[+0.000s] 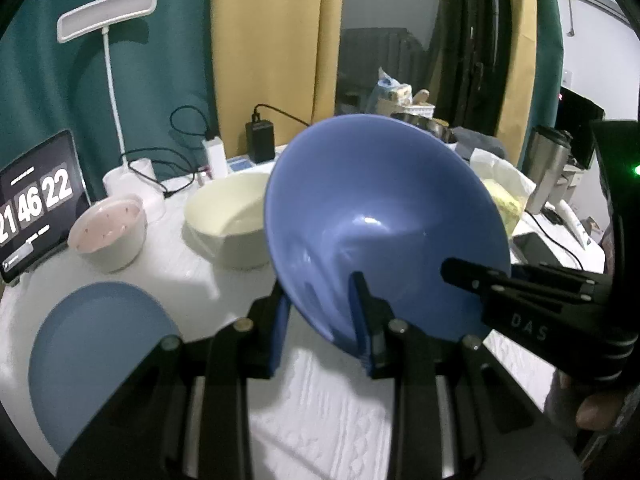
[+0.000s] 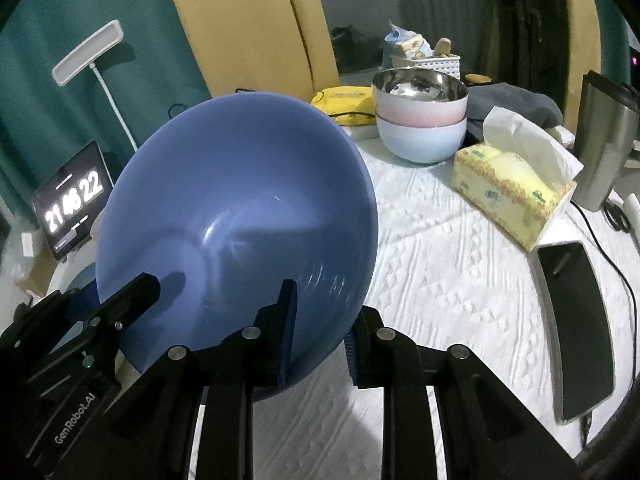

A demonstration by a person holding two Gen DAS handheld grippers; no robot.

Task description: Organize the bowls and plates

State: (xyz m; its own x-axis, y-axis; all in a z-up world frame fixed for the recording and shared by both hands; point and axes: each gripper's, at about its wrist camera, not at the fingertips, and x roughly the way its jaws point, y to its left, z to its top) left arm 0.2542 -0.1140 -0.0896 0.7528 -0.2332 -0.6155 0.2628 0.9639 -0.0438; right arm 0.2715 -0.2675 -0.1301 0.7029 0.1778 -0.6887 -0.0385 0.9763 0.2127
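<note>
White quilted cloth covers the table (image 2: 440,264). Both grippers, left gripper (image 1: 320,320) and right gripper (image 2: 320,340), pinch the rim of the blue bowl (image 1: 380,220), held tilted above it. Smooth, stiff and probably slippery, it seems safest gripped at opposite rim edges.

home room, curtains (image 1: 276,40), tissue box (image 2: 512,192), desk lamp (image 1: 108,16)

Dim indoor light w/ cool cast, both views. Heavy fisheye bend + black vignette at corners. Soft glare spots inside the blue bowl (image 1: 384,216). Slight motion blur throughout; clock digits smeared in right wrist view. Soft shadows on white tabletop (image 2: 460,272) under bowl.
</note>
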